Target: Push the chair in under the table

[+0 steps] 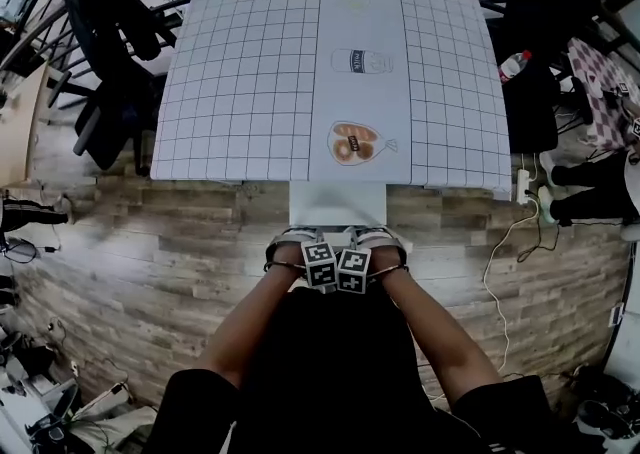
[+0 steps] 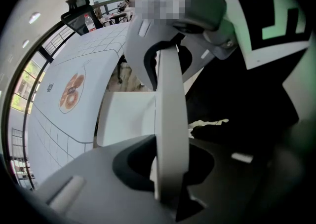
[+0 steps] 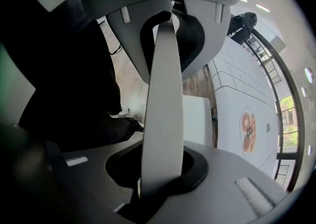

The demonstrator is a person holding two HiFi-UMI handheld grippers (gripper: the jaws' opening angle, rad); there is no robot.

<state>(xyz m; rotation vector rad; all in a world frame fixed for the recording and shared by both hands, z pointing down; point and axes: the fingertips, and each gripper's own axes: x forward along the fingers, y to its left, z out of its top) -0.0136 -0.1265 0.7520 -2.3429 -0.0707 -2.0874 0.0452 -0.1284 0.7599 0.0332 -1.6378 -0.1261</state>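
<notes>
The white chair (image 1: 337,204) stands at the near edge of the table (image 1: 240,92), its seat partly under the grid-patterned tabletop. Both grippers point down at the top of its backrest, side by side. The left gripper (image 1: 297,240) is shut on the thin white backrest edge (image 2: 171,119), which runs between its two grey jaws. Just beside it, the right gripper (image 1: 378,240) is shut on the same backrest edge (image 3: 160,109). The seat (image 2: 126,119) and the table (image 2: 59,134) lie beyond the left jaws, and the right gripper view shows the seat (image 3: 197,119) with the table (image 3: 237,94) behind it.
Printed pictures of donuts (image 1: 354,142) and a can (image 1: 361,61) lie on the table's white centre strip. Black office chairs (image 1: 115,62) stand left of the table. At the right are dark bags (image 1: 535,42), a bottle (image 1: 513,64) and a power strip (image 1: 522,187) with cables.
</notes>
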